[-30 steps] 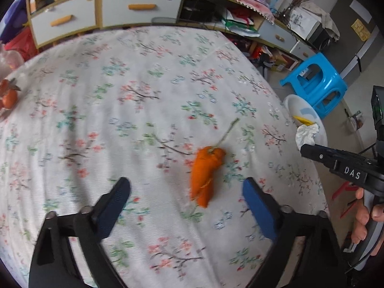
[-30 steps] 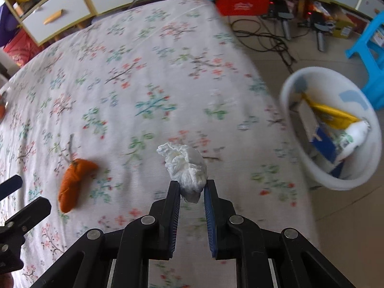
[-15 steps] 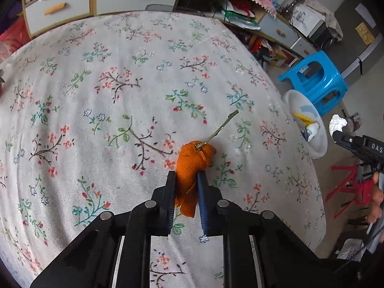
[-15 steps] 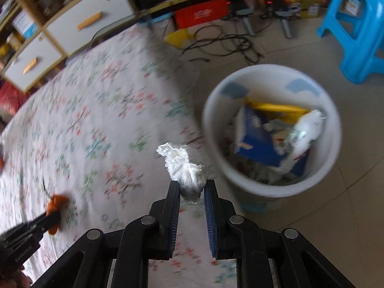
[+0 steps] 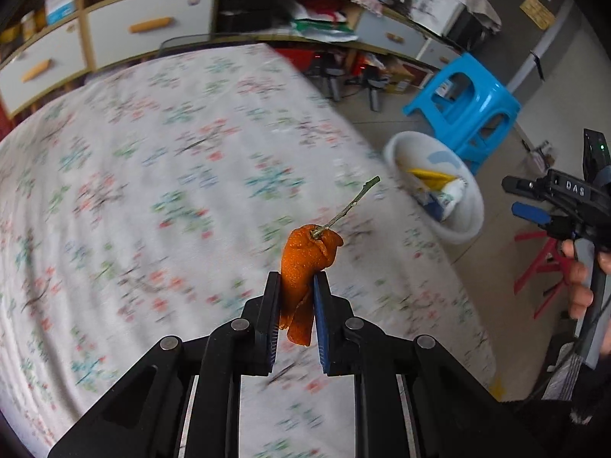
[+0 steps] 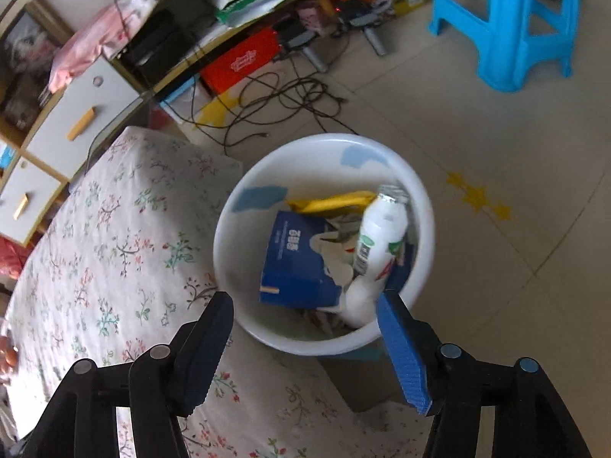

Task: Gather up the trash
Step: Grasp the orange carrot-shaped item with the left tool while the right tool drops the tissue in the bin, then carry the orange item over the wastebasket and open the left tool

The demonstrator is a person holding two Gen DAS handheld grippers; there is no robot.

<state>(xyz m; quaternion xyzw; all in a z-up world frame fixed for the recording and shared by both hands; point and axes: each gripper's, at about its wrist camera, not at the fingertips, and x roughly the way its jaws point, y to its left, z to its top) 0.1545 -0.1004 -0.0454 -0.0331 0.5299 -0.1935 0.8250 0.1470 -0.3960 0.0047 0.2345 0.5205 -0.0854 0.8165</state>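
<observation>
Spread right tongs (image 6: 305, 301) above bin (image 6: 244, 316)

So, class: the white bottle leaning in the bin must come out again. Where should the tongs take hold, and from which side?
Grip the white bottle around its middle, coming down from above through the bin's open top. It leans with its foil-capped end up near the rim, so that upper half is exposed; its lower end is buried among the blue carton and other rubbish. The right tongs are open above it.
</observation>
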